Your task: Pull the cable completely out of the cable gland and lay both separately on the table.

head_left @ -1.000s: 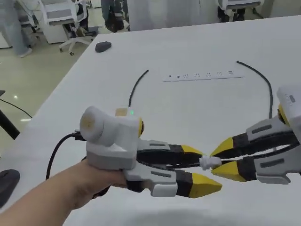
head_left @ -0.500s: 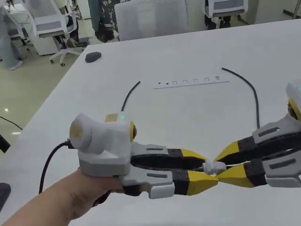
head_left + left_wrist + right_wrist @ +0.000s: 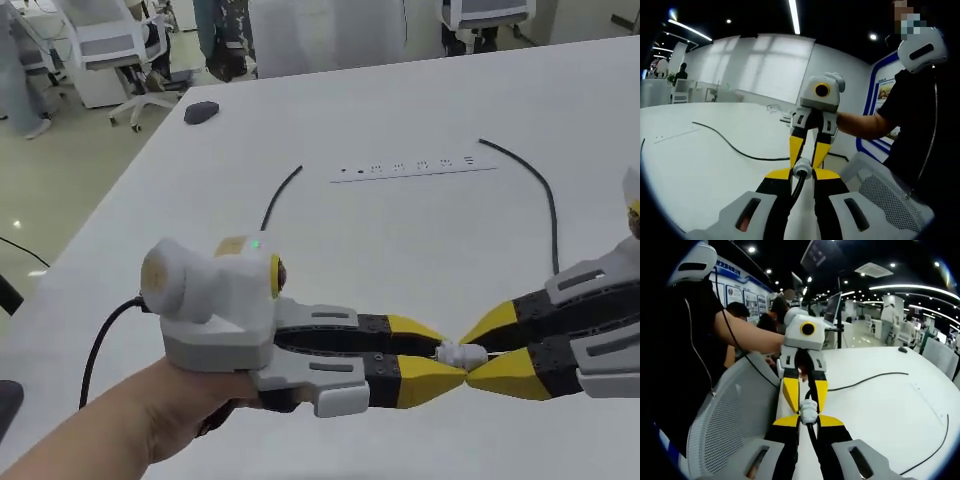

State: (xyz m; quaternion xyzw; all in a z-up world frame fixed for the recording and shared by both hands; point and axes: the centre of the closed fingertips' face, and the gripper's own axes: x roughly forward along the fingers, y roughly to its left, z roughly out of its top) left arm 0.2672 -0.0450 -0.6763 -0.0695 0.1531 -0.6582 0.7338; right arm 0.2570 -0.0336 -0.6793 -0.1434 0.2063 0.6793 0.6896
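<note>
Nose to nose above the white table, we are holding the small white ribbed plastic cable gland in the air between our two yellow-tipped grippers. The left gripper is pointing in from the left of the head view, its jaws clenched on the thin black cable, which is running back between them from the gland. The right gripper is facing it from the opposite side, jaws drawn in on the gland itself, as best we can judge. In the right gripper view a dark strand is trailing back between those jaws too, so the cable appears not yet free.

Cable and gland are lying along one line with both grippers. We are judging that the coming pull calls for a straight parting of the hands along that line, left away from right, without twisting. Neither piece is resting on the table yet. A white power strip and another loose black lead are lying well beyond.
</note>
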